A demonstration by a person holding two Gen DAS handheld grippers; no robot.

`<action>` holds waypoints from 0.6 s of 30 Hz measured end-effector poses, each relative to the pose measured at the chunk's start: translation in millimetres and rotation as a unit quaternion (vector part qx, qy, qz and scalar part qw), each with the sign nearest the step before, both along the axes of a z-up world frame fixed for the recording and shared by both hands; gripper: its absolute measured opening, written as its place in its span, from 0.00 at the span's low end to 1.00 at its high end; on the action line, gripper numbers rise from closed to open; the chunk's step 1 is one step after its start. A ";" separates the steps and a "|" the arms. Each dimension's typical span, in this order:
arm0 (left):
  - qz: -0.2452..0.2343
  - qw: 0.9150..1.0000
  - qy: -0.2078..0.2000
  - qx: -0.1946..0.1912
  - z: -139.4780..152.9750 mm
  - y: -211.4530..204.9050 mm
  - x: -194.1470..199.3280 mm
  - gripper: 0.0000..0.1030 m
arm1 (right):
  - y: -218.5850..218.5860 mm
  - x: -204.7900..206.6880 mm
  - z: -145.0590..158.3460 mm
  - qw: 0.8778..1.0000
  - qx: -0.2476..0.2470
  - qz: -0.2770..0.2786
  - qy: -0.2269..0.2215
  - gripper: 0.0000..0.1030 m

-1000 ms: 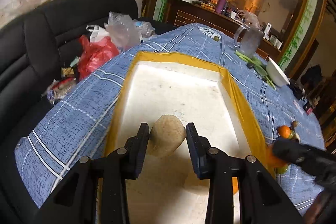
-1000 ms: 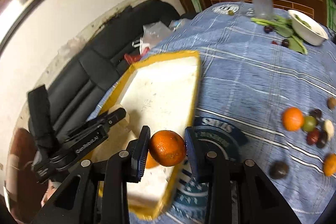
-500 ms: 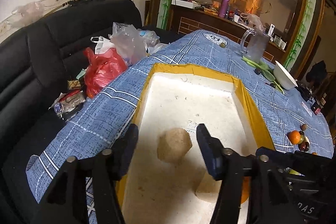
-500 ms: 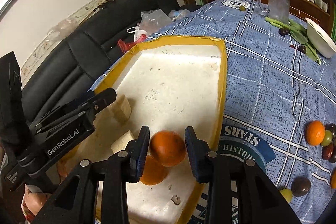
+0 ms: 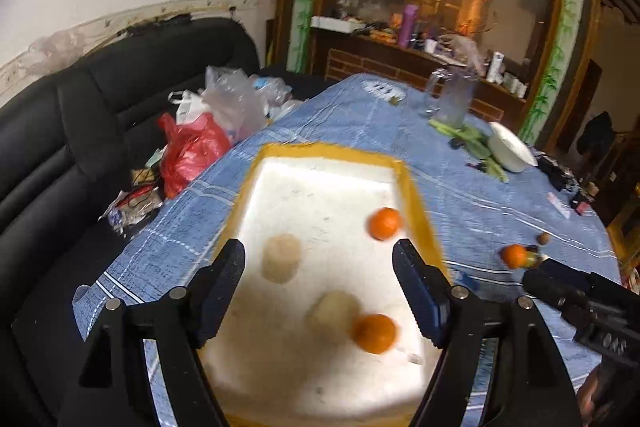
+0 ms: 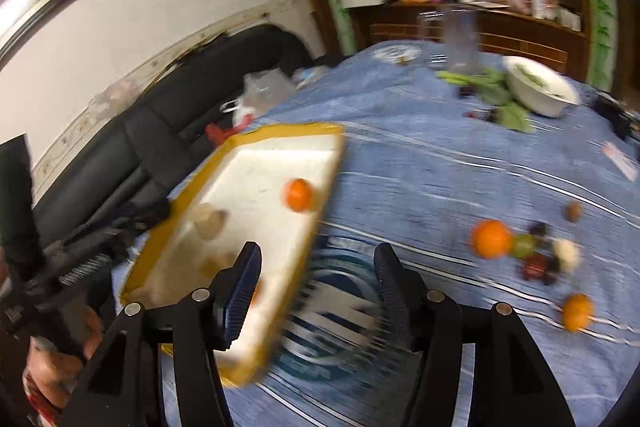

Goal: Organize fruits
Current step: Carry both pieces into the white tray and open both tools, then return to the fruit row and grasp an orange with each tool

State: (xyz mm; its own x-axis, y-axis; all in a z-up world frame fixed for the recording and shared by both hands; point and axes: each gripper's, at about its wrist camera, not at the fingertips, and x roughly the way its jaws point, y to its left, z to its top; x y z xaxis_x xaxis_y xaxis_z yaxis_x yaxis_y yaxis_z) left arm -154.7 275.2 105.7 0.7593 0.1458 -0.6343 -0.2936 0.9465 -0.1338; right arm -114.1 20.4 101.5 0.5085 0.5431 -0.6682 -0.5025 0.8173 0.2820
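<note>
A white foam tray with a yellow rim (image 5: pixel 416 187) (image 6: pixel 280 131) lies on the blue tablecloth. It holds two oranges (image 5: pixel 384 223) (image 5: pixel 374 333) and two beige fruits (image 5: pixel 280 257) (image 5: pixel 334 311). One orange also shows in the right wrist view (image 6: pixel 298 194). My left gripper (image 5: pixel 320 291) is open and empty above the tray's near end. My right gripper (image 6: pixel 316 287) is open and empty over the tray's right rim. Loose fruits lie on the cloth to the right: an orange (image 6: pixel 491 239), a green one (image 6: pixel 524 246), dark ones (image 6: pixel 538 267) and another orange (image 6: pixel 577 311).
A white bowl (image 6: pixel 540 91) with green leaves (image 6: pixel 480 79) and a glass jug (image 6: pixel 460 39) stand at the far end of the table. A black sofa (image 5: pixel 60 131) with plastic bags (image 5: pixel 192 151) runs along the left.
My left gripper let go of the beige fruit and pulled back, open. My right gripper opened and released its orange into the tray, then swung right and back.
</note>
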 end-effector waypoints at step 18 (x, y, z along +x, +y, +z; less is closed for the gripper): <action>-0.187 0.980 0.063 -0.004 -29.9 -151.9 37.6 0.80 | -184.7 24.2 -51.0 0.979 -0.038 -0.193 0.060 0.66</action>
